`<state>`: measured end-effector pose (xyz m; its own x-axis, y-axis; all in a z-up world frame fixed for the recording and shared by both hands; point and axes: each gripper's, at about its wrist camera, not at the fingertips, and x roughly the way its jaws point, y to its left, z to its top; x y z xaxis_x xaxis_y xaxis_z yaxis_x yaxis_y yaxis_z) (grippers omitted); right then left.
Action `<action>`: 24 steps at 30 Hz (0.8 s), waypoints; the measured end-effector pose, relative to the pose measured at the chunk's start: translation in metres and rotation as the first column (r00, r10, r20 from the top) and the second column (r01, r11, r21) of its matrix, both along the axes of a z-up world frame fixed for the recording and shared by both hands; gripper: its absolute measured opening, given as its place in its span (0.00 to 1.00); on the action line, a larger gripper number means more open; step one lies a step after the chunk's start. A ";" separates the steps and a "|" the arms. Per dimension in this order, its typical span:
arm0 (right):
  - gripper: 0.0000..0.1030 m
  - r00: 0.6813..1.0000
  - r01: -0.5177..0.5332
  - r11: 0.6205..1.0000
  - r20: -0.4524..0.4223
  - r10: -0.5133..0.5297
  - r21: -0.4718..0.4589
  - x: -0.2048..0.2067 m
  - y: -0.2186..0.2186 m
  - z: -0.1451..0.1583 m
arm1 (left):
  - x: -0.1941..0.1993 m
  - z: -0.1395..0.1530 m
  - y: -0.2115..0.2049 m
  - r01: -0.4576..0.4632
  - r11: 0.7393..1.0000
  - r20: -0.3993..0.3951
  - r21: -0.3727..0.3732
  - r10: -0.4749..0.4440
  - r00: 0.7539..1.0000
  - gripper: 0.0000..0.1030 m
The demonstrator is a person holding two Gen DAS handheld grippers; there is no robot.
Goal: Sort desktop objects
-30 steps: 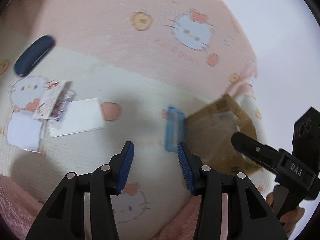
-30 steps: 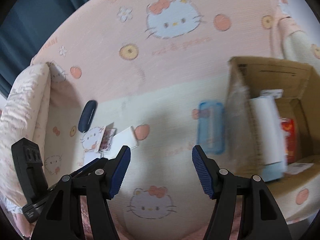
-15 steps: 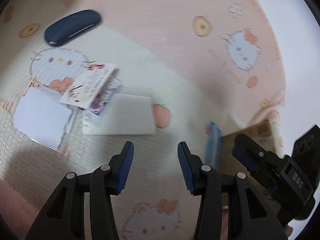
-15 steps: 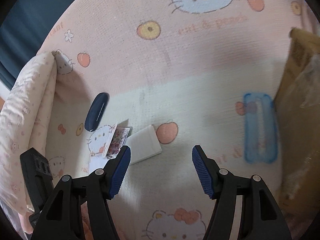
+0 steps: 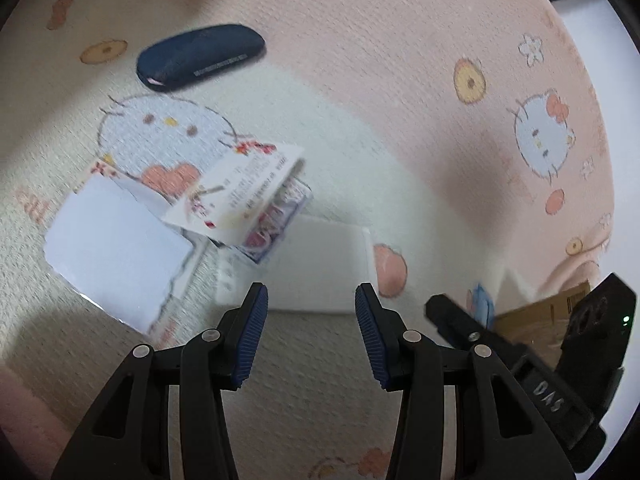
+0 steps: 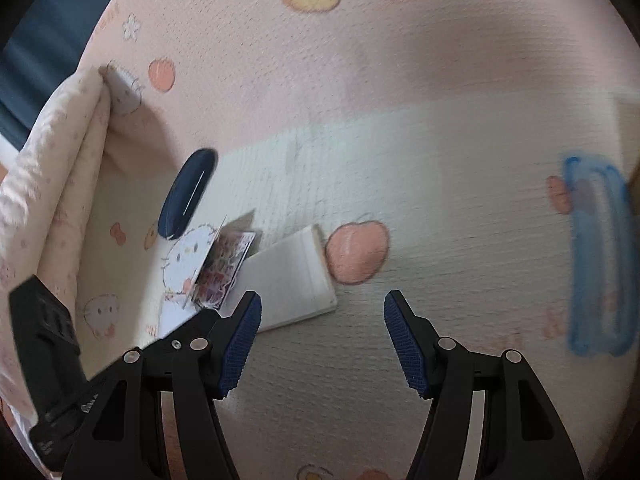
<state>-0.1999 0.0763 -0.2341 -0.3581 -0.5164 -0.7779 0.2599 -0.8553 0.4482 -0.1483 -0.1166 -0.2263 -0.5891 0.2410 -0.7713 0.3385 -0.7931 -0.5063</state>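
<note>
A flat white box (image 5: 320, 264) (image 6: 292, 280) lies on the cartoon-cat blanket just beyond my left gripper (image 5: 308, 334), which is open and empty above it. Left of the box lies a sticker booklet (image 5: 256, 196) (image 6: 222, 268) with its cover lifted, then a white card (image 5: 112, 248). A dark blue glasses case (image 5: 200, 56) (image 6: 186, 196) rests farther back. My right gripper (image 6: 322, 338) is open and empty over bare blanket, right of the white box. A blue-rimmed clear case (image 6: 598, 256) (image 5: 482, 304) lies far right.
A cardboard box (image 5: 532, 320) edge shows behind the right gripper's body in the left wrist view. A folded blanket roll (image 6: 52, 168) rises along the left side. Dark blue fabric (image 6: 44, 40) lies beyond the blanket at upper left.
Both grippers have sunk toward the blanket and swung left. The white box and booklet loom larger, while the cardboard box has slid out of the right wrist view. Jaws stayed open.
</note>
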 end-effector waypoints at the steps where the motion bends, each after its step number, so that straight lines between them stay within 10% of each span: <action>1: 0.60 1.000 -0.002 1.000 0.003 0.002 -0.005 -0.001 -0.003 -0.003 | 0.000 -0.002 -0.003 -0.009 1.000 0.005 0.008 0.009 1.000 0.48; 20: 0.59 0.998 -0.022 0.999 0.066 0.019 0.040 -0.024 -0.033 -0.041 | -0.005 -0.039 -0.032 -0.142 0.988 0.083 0.056 0.138 0.987 0.47; 24: 0.59 0.997 -0.013 0.998 0.076 0.009 0.056 -0.027 -0.037 -0.041 | 0.002 -0.046 -0.041 -0.185 0.976 0.078 0.116 0.177 0.981 0.26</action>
